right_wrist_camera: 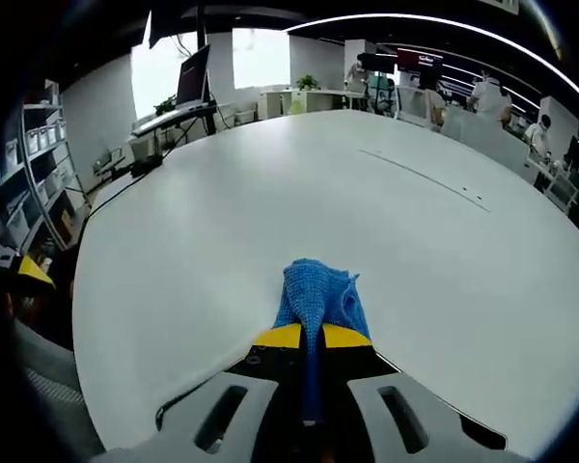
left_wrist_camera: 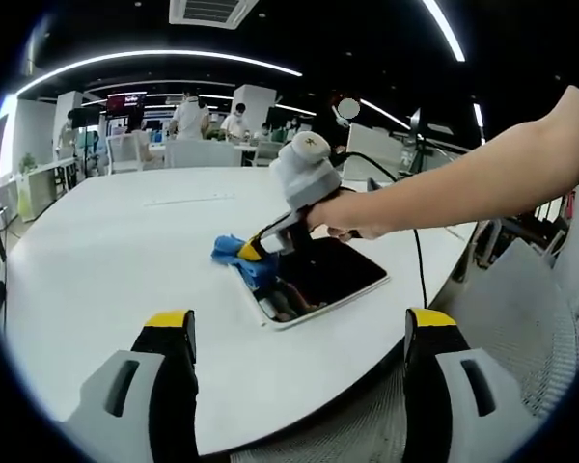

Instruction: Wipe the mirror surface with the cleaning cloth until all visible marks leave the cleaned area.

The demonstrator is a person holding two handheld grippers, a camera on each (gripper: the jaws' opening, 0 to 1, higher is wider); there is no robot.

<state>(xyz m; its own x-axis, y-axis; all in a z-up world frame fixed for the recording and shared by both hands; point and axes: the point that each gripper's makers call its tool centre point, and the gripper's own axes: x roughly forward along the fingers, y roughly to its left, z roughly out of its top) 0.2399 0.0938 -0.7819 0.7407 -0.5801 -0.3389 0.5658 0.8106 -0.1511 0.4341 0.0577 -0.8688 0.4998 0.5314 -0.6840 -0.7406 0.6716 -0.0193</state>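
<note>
The mirror (left_wrist_camera: 318, 278) lies flat near the white table's (left_wrist_camera: 106, 260) edge; the blue cleaning cloth (left_wrist_camera: 243, 257) rests on its far end, pinched between the closed jaws of the right gripper (left_wrist_camera: 254, 251); the left gripper (left_wrist_camera: 299, 333) hovers wide open, holding nothing; a hard stroke could likely slide the unsteadied mirror off.

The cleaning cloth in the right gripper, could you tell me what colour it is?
Blue cloth; it shows best in the right gripper view.
</note>
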